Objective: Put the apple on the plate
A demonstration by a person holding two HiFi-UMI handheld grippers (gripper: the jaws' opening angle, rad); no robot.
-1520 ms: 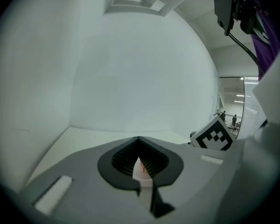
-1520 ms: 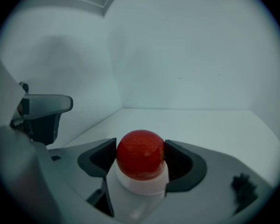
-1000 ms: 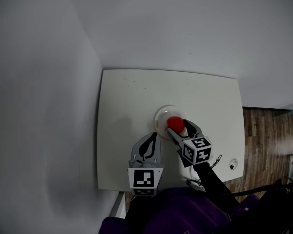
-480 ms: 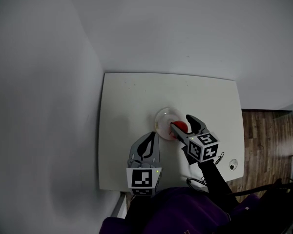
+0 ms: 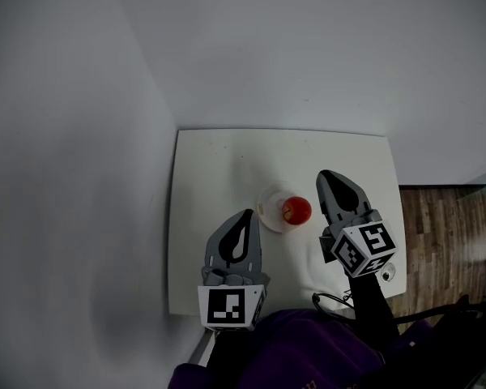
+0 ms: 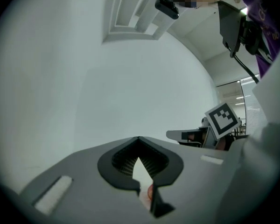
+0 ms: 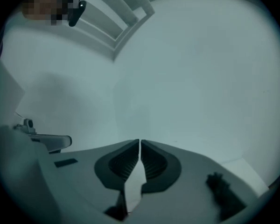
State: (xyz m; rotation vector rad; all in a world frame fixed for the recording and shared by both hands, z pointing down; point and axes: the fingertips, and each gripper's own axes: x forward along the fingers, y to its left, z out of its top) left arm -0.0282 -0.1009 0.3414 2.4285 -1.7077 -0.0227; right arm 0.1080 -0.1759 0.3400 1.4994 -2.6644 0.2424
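Note:
A red apple [image 5: 296, 210] rests on the small white plate [image 5: 271, 203] in the middle of the white table [image 5: 206, 185]. My right gripper [image 5: 330, 178] hangs above the table just right of the apple, apart from it. Its jaws are closing with nothing between them, and in the right gripper view its tips [image 7: 140, 142] meet against the bare wall. My left gripper [image 5: 243, 217] hovers left of the plate and nearer to me, shut and empty [image 6: 138, 139]. A sliver of the apple [image 6: 150, 193] shows low between its jaws.
Grey walls enclose the table at the left and the back. Wooden floor [image 5: 445, 217] lies to the right. A small round object [image 5: 386, 275] sits near the table's front right corner, with a cable [image 5: 332, 302] by the front edge.
My right gripper drew back from the apple, rose and closed its jaws; the apple stays on the plate. The left gripper also rose.

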